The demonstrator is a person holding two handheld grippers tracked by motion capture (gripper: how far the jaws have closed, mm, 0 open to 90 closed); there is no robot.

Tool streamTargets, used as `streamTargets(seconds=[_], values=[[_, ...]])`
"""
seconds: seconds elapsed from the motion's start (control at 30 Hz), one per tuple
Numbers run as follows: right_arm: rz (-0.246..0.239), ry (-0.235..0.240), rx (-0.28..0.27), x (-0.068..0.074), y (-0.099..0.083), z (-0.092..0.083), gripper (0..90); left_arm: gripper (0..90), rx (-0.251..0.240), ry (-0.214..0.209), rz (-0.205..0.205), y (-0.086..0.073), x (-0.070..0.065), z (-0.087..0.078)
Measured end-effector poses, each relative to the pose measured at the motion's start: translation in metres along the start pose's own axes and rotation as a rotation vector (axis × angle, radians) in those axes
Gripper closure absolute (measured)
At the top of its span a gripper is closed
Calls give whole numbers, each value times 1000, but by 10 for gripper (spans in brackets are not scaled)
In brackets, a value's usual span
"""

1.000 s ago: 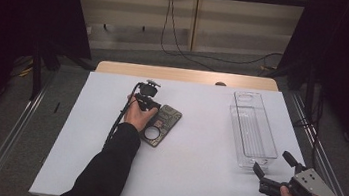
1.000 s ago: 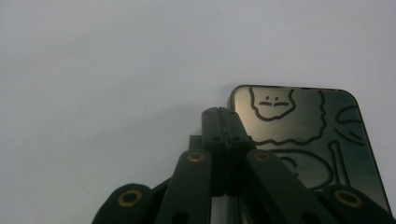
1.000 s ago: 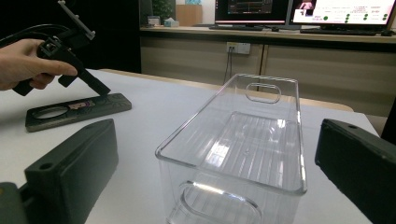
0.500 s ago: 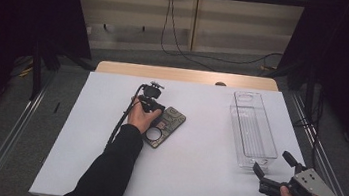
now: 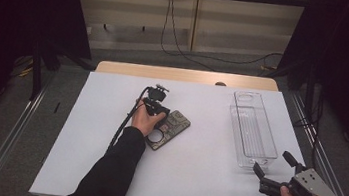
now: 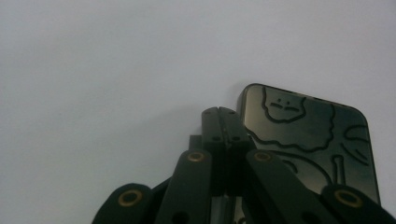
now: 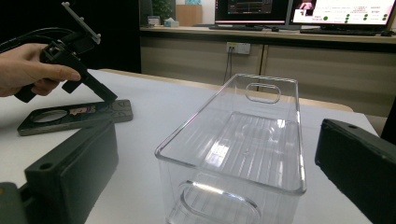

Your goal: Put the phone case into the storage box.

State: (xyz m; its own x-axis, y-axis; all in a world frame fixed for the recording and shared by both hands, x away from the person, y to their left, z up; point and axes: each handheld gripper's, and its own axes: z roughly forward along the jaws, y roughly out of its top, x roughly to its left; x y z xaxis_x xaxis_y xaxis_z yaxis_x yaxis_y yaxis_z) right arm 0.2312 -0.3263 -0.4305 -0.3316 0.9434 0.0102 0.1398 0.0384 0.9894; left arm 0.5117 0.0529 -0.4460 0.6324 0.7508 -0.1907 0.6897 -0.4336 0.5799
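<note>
On the white tabletop (image 5: 202, 182) lies a flat dark phone case (image 5: 168, 129) with a round cut-out near one end and line drawings on its back, one of them a small cartoon face; a small label on it shows in the right gripper view, too blurred to read, and no brand or writing on it can be made out. It sits a little left of the tabletop's middle, lying at a slant. The left tongs (image 6: 219, 112) are pressed together with nothing between them, their tips pointing down at the tabletop just beside a rounded corner of the case; whether they touch its edge cannot be told. The left hand (image 5: 145, 119) grips them from the near side. Well apart, toward the right edge, stands a long clear plastic bin (image 5: 253, 129) with a slot handle in its far end wall, open side up. The right tongs (image 5: 275, 166) are spread wide, holding nothing, hovering just short of the bin's near end and aimed along its length.
</note>
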Motion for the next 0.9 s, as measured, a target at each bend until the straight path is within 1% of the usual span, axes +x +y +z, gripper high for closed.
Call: streamTargets(seconds=[0.07, 0.17, 0.23, 0.33, 0.4, 0.5, 0.57, 0.6, 0.63, 0.7, 0.73, 0.8, 0.83, 0.9], values=[[-1, 1, -1, 0, 0, 0, 0, 900, -3, -10, -1, 0, -2, 1], [-1, 1, 0, 0, 0, 0, 0, 900, -2, -7, 1, 0, -5, 1], [-1, 1, 0, 0, 0, 0, 0, 900, -1, -4, 10, 0, -6, 2], [-1, 0, -1, 0, 0, 0, 0, 900, -6, -7, 6, 1, -5, 3], [0, 0, -1, 0, 0, 0, 0, 900, -16, -14, -15, 2, -4, 6], [0, 1, -1, 0, 0, 0, 0, 900, -20, -7, -23, 5, -5, 8], [-2, 2, -1, 0, 0, 0, 0, 900, -15, -13, -5, 7, -8, 9], [-1, 2, -2, 0, 0, 0, 0, 900, -16, -7, 2, 7, -11, 10], [-1, 2, -1, 0, 0, 0, 0, 900, -18, -11, -3, 8, -13, 12], [-1, 1, -2, -1, 0, 0, 0, 900, -14, -13, 14, 9, -17, 13], [-2, 1, -1, -1, 0, 0, 0, 900, -18, -11, 9, 9, -19, 14], [-4, 4, -1, 0, 0, -1, 0, 900, -4, -28, 27, 9, -22, 14], [-2, 3, -1, 0, 0, 0, 0, 900, -7, -25, 30, 9, -24, 15], [-1, 2, -1, 0, 0, 0, 0, 900, -7, -37, 34, 9, -27, 15]])
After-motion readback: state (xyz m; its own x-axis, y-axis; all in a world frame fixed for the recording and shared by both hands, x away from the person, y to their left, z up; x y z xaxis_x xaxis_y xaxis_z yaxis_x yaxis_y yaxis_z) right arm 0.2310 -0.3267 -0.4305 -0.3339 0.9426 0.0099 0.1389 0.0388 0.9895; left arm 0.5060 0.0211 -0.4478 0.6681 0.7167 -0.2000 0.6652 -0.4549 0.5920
